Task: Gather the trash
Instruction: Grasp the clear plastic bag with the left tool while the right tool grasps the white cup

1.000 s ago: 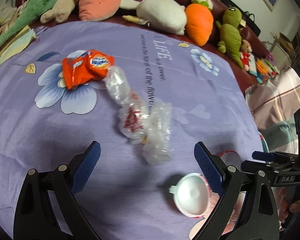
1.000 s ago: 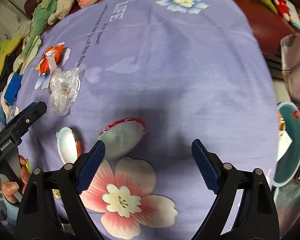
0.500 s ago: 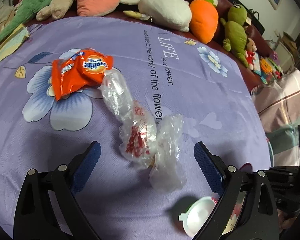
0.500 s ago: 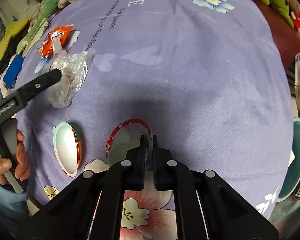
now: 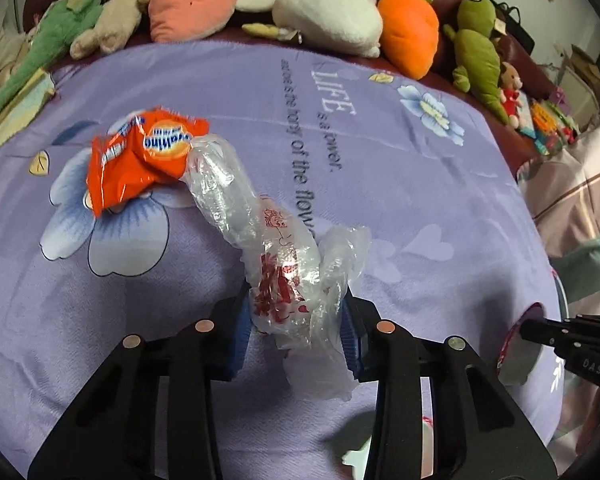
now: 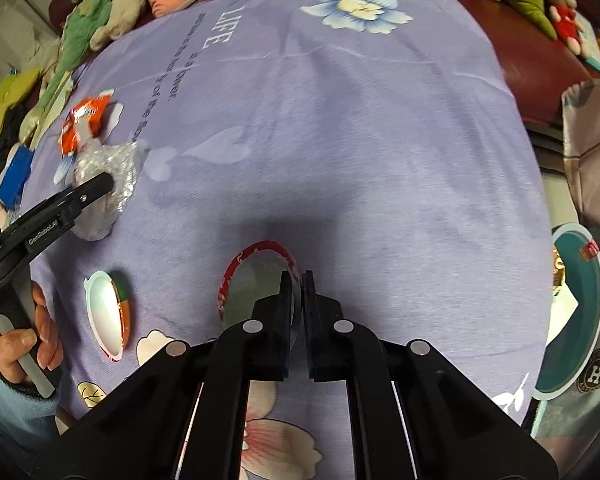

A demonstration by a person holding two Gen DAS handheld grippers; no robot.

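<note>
A crumpled clear plastic bag (image 5: pixel 284 264) with red print lies on the purple flowered cloth (image 5: pixel 400 184). My left gripper (image 5: pixel 295 308) straddles its near end, its jaws closing with both blue pads against the plastic. An orange snack wrapper (image 5: pixel 140 160) touches the bag's far end. In the right wrist view my right gripper (image 6: pixel 297 280) is shut on the near edge of a silver foil lid (image 6: pixel 256 276) with a red rim. A white cup (image 6: pixel 106 312) with an orange side lies tipped to the lid's left.
Plush toys (image 5: pixel 328 16) line the dark red sofa behind the cloth. A teal bin (image 6: pixel 580 312) holding scraps stands off the cloth's right edge. A hand in a blue sleeve (image 6: pixel 16 344) holds the left gripper's handle. A blue object (image 6: pixel 14 176) lies at the far left.
The left gripper moved forward over the clear bag and its wide jaws came in against it. The right gripper's jaws went from wide apart to shut at the foil lid's edge.
</note>
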